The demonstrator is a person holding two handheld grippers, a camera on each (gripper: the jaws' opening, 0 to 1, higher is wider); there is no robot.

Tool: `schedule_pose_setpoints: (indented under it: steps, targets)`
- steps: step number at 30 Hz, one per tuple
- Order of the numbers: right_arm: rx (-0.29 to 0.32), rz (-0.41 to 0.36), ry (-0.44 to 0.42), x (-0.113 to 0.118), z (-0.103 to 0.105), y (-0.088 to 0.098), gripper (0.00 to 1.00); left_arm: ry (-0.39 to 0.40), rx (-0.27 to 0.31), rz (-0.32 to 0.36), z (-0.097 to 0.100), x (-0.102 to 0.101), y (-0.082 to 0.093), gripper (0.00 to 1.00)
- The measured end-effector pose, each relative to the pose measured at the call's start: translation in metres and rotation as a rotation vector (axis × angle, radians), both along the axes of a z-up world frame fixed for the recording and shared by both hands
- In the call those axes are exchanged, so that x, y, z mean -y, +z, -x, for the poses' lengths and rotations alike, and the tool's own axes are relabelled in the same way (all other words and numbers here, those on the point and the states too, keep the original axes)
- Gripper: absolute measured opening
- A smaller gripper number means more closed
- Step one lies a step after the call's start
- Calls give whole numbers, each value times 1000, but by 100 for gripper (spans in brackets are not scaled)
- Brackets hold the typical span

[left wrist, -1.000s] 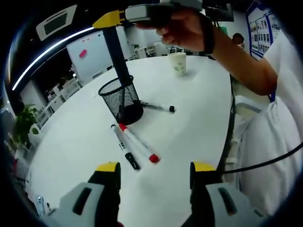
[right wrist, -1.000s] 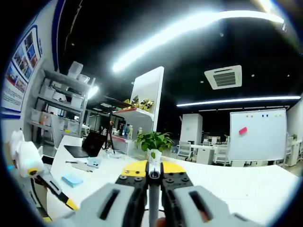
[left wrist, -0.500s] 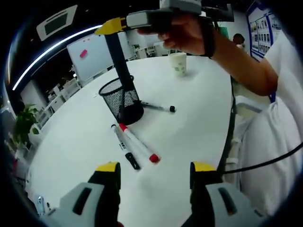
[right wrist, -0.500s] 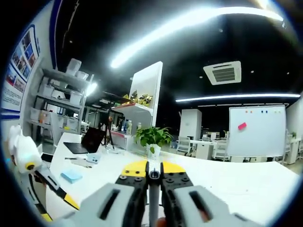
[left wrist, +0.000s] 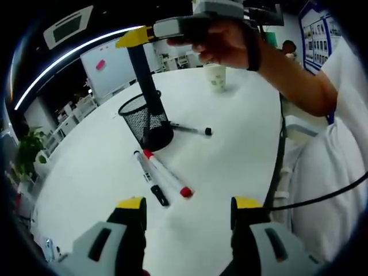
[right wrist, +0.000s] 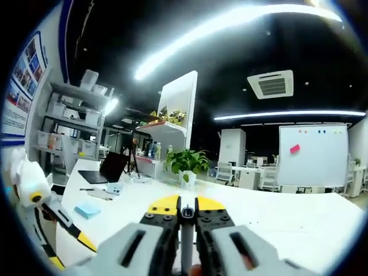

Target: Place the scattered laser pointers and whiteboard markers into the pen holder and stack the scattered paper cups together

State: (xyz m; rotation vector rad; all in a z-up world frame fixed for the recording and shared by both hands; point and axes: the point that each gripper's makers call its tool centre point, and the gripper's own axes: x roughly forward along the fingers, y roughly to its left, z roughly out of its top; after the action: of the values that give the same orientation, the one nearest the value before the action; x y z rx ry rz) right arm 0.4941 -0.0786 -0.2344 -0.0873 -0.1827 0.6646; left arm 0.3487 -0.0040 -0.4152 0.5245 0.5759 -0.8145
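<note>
pen holder point(left wrist: 146, 121): on the table point(left wrist: 241, 149), at about 11 o'clock from the view's centre.
two markers point(left wrist: 162, 179): side by side on the table, at 6 o'clock from the pen holder.
third pen point(left wrist: 191, 130): at 3 o'clock, just beside the holder's base.
paper cup point(left wrist: 217, 77): at 1 o'clock, well behind.

Open-plan office. A ceiling air-conditioning cassette point(right wrist: 272, 85) and long strip lights point(right wrist: 230, 23) are hanging overhead; a rolling whiteboard point(right wrist: 312, 154) is standing beyond rows of desks and chairs point(right wrist: 253, 178). A laptop point(right wrist: 103, 171) is sitting open near shelving point(right wrist: 77, 123), a potted plant point(right wrist: 187, 163) growing beside it.
</note>
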Motion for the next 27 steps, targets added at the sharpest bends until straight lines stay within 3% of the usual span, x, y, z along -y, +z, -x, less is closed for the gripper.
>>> schedule_pose_setpoints:
  steps: [27]
  targets:
    - [-38,70,-3,1,-4,-27,10,-6,-1,-3,1,1,0,60]
